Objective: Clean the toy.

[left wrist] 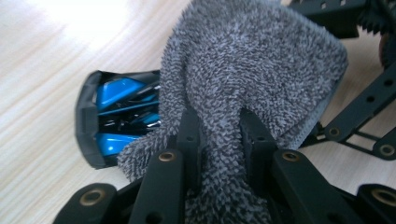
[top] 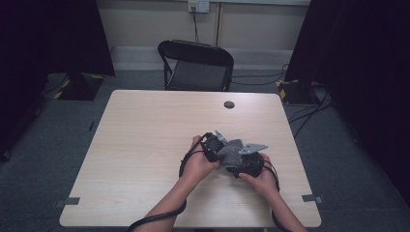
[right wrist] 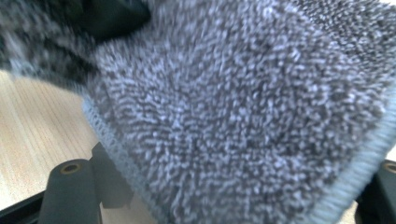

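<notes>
A grey microfibre cloth [top: 233, 151] hangs between both hands over the middle of the table [top: 145, 125]. My left gripper [left wrist: 219, 119] is shut on a bunched fold of the cloth [left wrist: 252, 60], the pile squeezed between its black jaws. From under the cloth's left edge pokes a black object with shiny blue panels [left wrist: 116, 119], close over the wood. My right gripper [top: 249, 165] stands just right of the left gripper [top: 210, 145]; its black linkage [left wrist: 364, 109] reaches under the cloth. In the right gripper view one finger [right wrist: 70, 186] shows low, the jaws wide apart, and the cloth [right wrist: 233, 116] hides the gap.
A black folding chair [top: 196, 65] stands behind the table's far edge. A round black grommet [top: 229, 104] sits in the tabletop near that edge. Cables trail from both grippers past the forearms to the near edge. Dark curtains flank the room.
</notes>
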Demonstrator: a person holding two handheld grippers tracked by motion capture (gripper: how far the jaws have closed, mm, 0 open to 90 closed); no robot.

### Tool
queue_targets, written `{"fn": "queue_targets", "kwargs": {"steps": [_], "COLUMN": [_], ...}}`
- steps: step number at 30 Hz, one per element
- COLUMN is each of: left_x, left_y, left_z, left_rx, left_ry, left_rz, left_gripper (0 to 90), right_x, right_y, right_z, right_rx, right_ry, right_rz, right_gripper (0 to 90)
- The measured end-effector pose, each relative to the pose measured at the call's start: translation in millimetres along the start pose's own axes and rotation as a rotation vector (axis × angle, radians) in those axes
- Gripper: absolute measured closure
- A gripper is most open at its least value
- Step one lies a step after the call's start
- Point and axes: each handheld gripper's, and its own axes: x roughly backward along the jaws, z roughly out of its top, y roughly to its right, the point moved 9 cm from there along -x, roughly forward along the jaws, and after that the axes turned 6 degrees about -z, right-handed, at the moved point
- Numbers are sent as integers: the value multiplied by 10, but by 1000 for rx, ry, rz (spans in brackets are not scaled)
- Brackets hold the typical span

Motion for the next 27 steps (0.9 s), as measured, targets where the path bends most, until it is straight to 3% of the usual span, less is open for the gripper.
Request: {"fn": "queue_targets", "kwargs": {"steps": [10,17,27], "left_x": [-7,25,31], "left_y": [-29,-112,-137], "left_z": [-2,-13,-32], "left_rx": [-10,4,13], "left_ry": [-5,-7,-8], "left_rz": [27,54,57], "left_gripper": [732,732,731], "right_x": [0,0,0], "right_y": [0,0,1], "right_z": [0,0,0], "right_rx": [1,1,2], "right_ry": [0,0,0], "right_rz": [0,0,0], "right_gripper": [239,239,239]}}
